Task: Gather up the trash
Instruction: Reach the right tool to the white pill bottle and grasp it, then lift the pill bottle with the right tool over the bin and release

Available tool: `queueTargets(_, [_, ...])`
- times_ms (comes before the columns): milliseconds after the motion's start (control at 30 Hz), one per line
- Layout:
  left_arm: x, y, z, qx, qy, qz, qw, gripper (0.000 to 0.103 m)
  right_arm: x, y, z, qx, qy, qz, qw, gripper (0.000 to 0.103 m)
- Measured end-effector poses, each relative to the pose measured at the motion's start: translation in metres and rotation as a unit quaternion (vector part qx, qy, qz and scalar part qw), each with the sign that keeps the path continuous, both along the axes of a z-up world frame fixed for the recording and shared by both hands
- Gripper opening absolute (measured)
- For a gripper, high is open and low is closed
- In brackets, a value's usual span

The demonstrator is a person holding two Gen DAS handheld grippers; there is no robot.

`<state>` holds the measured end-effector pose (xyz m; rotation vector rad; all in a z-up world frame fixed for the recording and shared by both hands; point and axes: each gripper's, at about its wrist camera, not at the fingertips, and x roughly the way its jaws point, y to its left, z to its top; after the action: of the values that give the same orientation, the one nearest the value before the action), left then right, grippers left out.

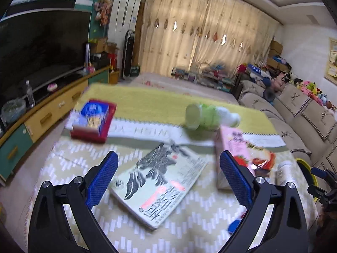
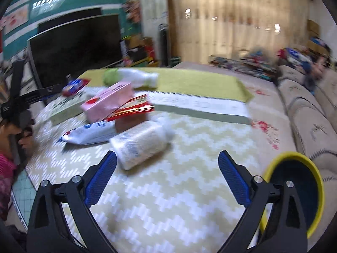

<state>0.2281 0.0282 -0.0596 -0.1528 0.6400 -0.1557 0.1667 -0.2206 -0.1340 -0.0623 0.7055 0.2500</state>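
Note:
My left gripper (image 1: 168,164) is open and empty, hovering over a book (image 1: 160,183) on the patterned table. Beyond it lie a green-and-white bottle (image 1: 208,117), a pink carton (image 1: 233,147) and a red box of snacks (image 1: 92,122). My right gripper (image 2: 167,164) is open and empty above the table. Just ahead of its left finger lies a white bottle (image 2: 141,145). Behind that are a blue-and-white wrapper (image 2: 90,132), a red packet (image 2: 134,108), the pink carton (image 2: 107,103) and the green-and-white bottle (image 2: 130,77). A yellow-rimmed bin (image 2: 294,191) stands at the right.
A beige sofa (image 2: 311,116) runs along the right side. A TV (image 2: 75,46) on a low cabinet (image 1: 42,118) stands at the left. A yellow-green runner (image 1: 147,101) covers the table's far part. The other gripper and a hand (image 2: 16,113) show at the left edge.

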Motion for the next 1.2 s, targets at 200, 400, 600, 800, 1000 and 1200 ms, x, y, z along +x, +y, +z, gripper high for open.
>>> queueTargets(200, [-0.006, -0.022, 0.000, 0.016, -0.012, -0.043, 0.9989, 0.096, 0.029, 0.016, -0.012, -0.012, 0.035, 0.051, 0.998, 0.094])
queueTargets(400, [-0.011, -0.045, 0.006, 0.014, -0.011, -0.070, 0.9974, 0.096, 0.053, 0.022, -0.019, -0.014, 0.059, 0.109, 0.992, 0.096])
queueTargets(600, [-0.011, -0.047, 0.005, 0.006, -0.012, -0.079, 0.9968, 0.096, 0.070, 0.026, -0.026, 0.004, 0.076, 0.139, 0.987, 0.096])
queueTargets(800, [-0.012, -0.049, 0.005, 0.011, -0.010, -0.080, 0.9967, 0.096, 0.073, 0.032, -0.032, 0.014, 0.076, 0.146, 0.986, 0.095])
queueTargets(1000, [-0.013, -0.055, 0.002, 0.028, -0.012, -0.086, 0.9958, 0.096, 0.066, 0.029, -0.027, 0.025, 0.061, 0.139, 0.988, 0.087])
queueTargets(1200, [-0.013, -0.058, 0.001, 0.031, -0.013, -0.090, 0.9954, 0.096, 0.051, 0.022, -0.019, 0.038, 0.054, 0.120, 0.991, 0.087])
